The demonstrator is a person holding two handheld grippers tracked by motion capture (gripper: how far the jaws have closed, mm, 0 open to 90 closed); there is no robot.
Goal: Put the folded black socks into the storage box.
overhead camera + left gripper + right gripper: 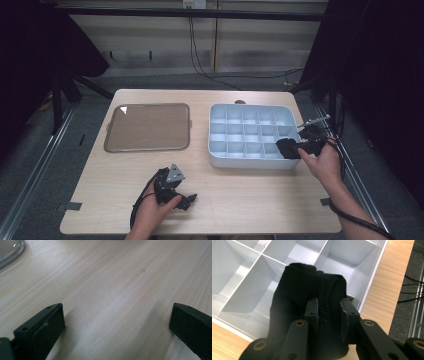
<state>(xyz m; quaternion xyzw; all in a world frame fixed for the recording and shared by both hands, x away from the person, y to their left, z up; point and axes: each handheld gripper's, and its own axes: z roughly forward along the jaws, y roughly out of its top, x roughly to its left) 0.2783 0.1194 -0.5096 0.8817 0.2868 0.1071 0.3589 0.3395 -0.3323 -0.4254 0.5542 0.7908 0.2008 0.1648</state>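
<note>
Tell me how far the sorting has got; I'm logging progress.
Done: nothing is sorted yet; the white divided organizer shows only bare compartments. In hand: the right hand-held gripper grips a rolled black cloth above its right-hand cells. Left: lowering and releasing it.

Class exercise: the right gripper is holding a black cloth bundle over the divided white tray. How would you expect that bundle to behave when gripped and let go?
The black bundle is probably soft: the right gripper has its jaws pressed into its folds. It looks floppy, draping down past the jaws. Released over the tray, it would likely slump where it lands rather than roll, and its fuzzy weave suggests little slip.
</note>
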